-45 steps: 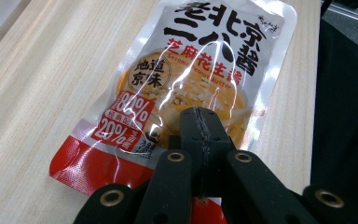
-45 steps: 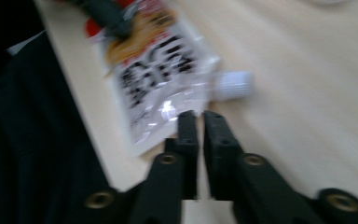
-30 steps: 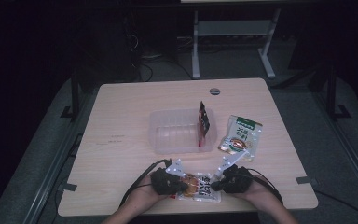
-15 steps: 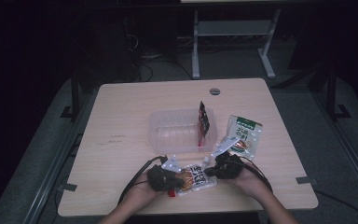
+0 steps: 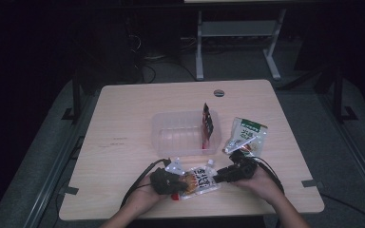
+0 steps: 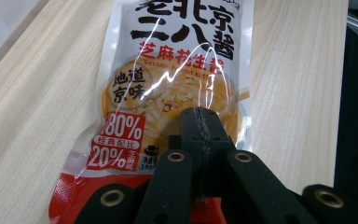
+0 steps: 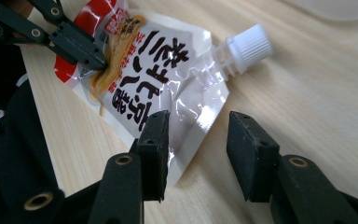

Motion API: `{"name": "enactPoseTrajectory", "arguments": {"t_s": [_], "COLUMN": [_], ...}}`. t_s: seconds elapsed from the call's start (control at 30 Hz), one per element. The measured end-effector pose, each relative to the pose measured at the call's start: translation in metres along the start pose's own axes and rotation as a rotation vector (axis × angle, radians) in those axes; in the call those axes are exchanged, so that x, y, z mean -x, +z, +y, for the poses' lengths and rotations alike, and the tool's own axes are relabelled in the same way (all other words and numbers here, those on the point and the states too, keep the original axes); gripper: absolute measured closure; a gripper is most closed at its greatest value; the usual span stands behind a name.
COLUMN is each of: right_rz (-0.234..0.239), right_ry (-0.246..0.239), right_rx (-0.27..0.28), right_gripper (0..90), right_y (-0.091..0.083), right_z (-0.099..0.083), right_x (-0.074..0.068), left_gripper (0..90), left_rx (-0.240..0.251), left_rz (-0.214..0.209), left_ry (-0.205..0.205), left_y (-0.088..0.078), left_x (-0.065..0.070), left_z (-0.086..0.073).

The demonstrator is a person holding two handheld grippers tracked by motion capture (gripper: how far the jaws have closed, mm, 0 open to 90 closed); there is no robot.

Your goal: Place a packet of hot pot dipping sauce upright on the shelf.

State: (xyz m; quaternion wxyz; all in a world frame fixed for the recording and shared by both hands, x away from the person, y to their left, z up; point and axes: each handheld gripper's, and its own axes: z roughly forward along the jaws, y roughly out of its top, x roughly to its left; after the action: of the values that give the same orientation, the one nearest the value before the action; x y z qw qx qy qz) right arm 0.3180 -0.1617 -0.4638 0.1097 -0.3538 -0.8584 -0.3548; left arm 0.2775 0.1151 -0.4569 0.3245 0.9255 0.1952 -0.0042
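Note:
A sauce pouch (image 5: 199,179) with orange noodle art, black lettering and a white screw cap (image 7: 247,46) lies flat near the table's front edge. My left gripper (image 5: 171,183) is shut on the pouch's red bottom end (image 6: 121,154), jaws pressed together over the film. The right gripper view also shows that left gripper (image 7: 91,53) pinching the pouch (image 7: 168,79). My right gripper (image 7: 198,135) is open at the pouch's cap end, its jaws astride the lower corner of the film. In the high view the right gripper (image 5: 228,173) sits just right of the pouch.
A clear plastic tub (image 5: 180,135) stands mid-table with a dark red packet (image 5: 207,121) upright at its right wall. A green-and-white packet (image 5: 247,135) lies to the tub's right, close behind my right hand. The light wood table (image 5: 123,118) ends just behind my hands.
Both hands and the pouch have shifted a little away from the front edge, toward the tub. Over the last half second they have hardly moved.

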Motion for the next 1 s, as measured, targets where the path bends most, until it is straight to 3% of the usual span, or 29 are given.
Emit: {"name": "enactPoseTrajectory", "arguments": {"t_s": [0.2, 0.43, 0.63, 0.83, 1.0], "right_rz": [0.085, 0.132, 0.163, 0.168, 0.146], "right_ry": [0.056, 0.091, 0.102, 0.065, 0.023], "right_rx": [0.025, 0.043, 0.041, 0.053, 0.058], "right_gripper": [62.6, 75.6, 75.2, 86.1, 88.9], "right_y": [0.006, 0.009, 0.013, 0.015, 0.013], "right_z": [0.001, -0.002, -0.002, -0.001, 0.0], "right_x": [0.007, 0.013, 0.013, 0.006, 0.003], "left_gripper": [90.0, 90.0, 90.0, 90.0, 90.0], "left_rx": [0.004, 0.008, 0.008, 0.01, 0.009], "left_rz": [-0.002, -0.007, -0.008, -0.01, -0.01], "left_ry": [-0.001, -0.007, -0.003, -0.007, -0.003], "left_y": [0.0, 0.0, 0.0, 0.0, 0.0], "left_x": [0.0, -0.001, -0.001, -0.001, -0.001], "left_z": [0.0, -0.001, 0.0, -0.001, -0.001]}}
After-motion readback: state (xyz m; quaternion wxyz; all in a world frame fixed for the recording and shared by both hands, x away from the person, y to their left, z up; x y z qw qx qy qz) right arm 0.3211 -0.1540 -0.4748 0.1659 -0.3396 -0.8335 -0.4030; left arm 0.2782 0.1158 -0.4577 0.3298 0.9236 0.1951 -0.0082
